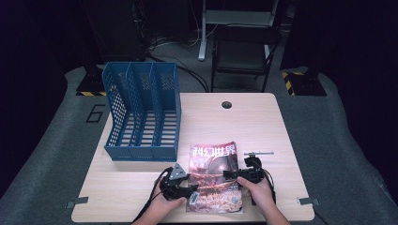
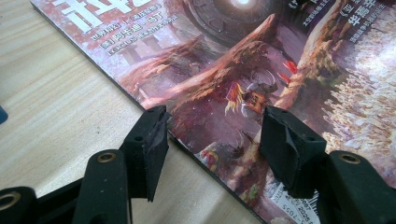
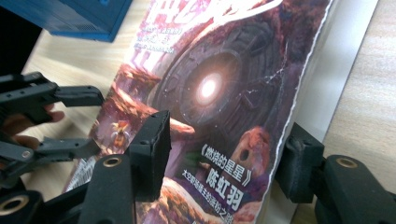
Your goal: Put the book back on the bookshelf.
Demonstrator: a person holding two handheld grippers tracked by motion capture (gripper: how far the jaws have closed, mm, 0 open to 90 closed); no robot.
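Two grippers sit at the near edge of the table (image 1: pixel 263 117), one on each side of a magazine (image 1: pixel 213 176). The magazine lies flat, just beside the blue file rack (image 1: pixel 141 112). The left gripper (image 2: pixel 212 135) is wide open, with one jaw off the magazine's edge and one over the cover. The right gripper (image 3: pixel 226 154) is also wide open, its jaws on either side of the magazine's right edge. Nothing is held yet. My guess is that the lifting is only about to start, and the rack's slots are all empty.
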